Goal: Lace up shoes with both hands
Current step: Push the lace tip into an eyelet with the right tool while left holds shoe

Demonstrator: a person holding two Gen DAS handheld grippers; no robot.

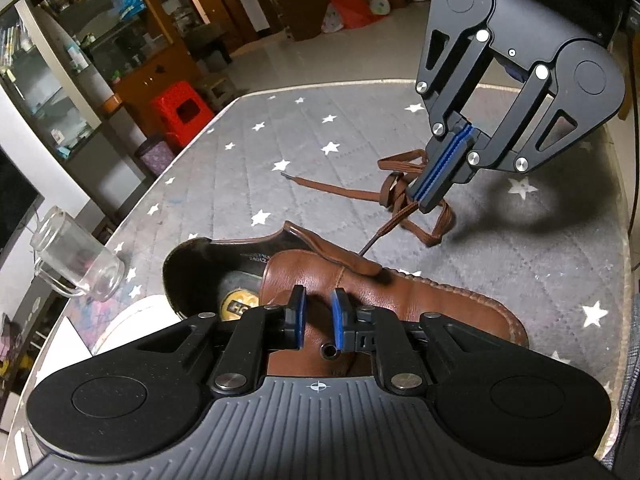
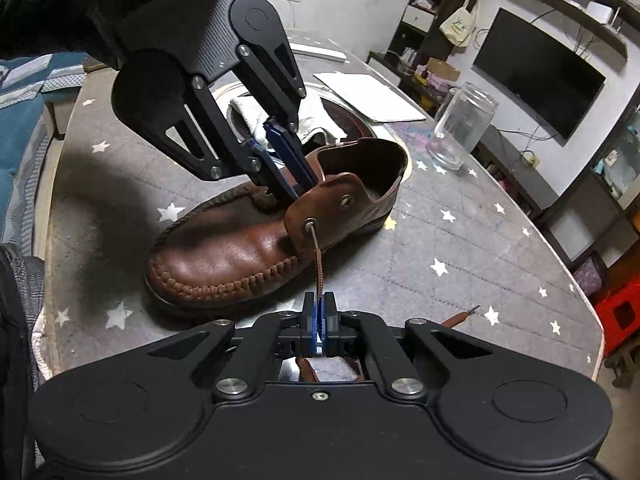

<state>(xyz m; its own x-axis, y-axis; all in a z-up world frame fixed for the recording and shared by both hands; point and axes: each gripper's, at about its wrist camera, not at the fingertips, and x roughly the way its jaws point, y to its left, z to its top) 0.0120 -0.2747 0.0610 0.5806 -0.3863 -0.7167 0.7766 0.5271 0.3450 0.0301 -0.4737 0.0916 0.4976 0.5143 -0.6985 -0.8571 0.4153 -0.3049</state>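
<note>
A brown leather shoe [image 2: 236, 248] lies on the grey star-patterned table cover [image 2: 460, 248]; it also shows in the left wrist view [image 1: 400, 300]. My right gripper [image 2: 319, 312] is shut on the brown lace [image 2: 319, 264], whose tip is in the lower eyelet [image 2: 309, 223] of the near flap. In the left wrist view the right gripper [image 1: 425, 203] holds the lace [image 1: 394, 224] beside its loose coils [image 1: 436, 224]. My left gripper [image 1: 318, 312] is open, its fingers down over the shoe's tongue; in the right wrist view the left gripper [image 2: 294, 184] sits just behind the flap.
A glass jar [image 2: 460, 128] stands past the shoe's heel; it also shows in the left wrist view [image 1: 76, 256]. White paper [image 2: 368, 96] and a white cloth [image 2: 256, 116] lie behind the shoe. The lace's free end [image 2: 460, 318] lies on the cover. A red stool [image 1: 182, 110] stands beyond the table.
</note>
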